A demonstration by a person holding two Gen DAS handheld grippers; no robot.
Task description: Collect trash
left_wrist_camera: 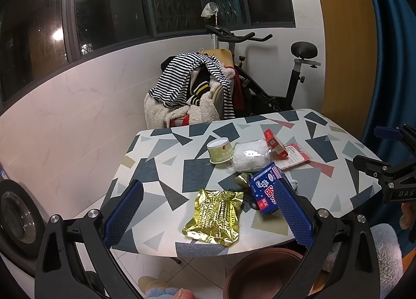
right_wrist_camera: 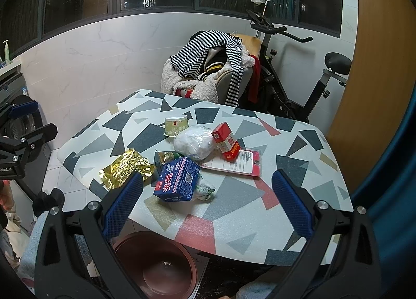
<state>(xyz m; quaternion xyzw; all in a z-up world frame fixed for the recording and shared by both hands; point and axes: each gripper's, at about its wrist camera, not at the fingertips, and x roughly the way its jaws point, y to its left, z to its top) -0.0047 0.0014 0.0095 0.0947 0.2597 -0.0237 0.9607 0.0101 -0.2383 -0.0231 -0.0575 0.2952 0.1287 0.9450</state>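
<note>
No trash is being held yet: the left hand-held gripper (left_wrist_camera: 208,210) and the right hand-held gripper (right_wrist_camera: 208,200) are both being kept spread wide and empty. All the litter is lying on the patterned surface (right_wrist_camera: 306,148): a gold foil wrapper (left_wrist_camera: 213,217) at the near edge, a blue carton (right_wrist_camera: 179,182) just beside it toward 3 o'clock, and a paper cup (right_wrist_camera: 175,124), a white plastic bag (right_wrist_camera: 193,142) and a red box (right_wrist_camera: 226,140) clustered toward 12 o'clock. The brown bin (right_wrist_camera: 156,265) at 6 o'clock, below the edge, is appearing empty, so collection is judged barely begun.
</note>
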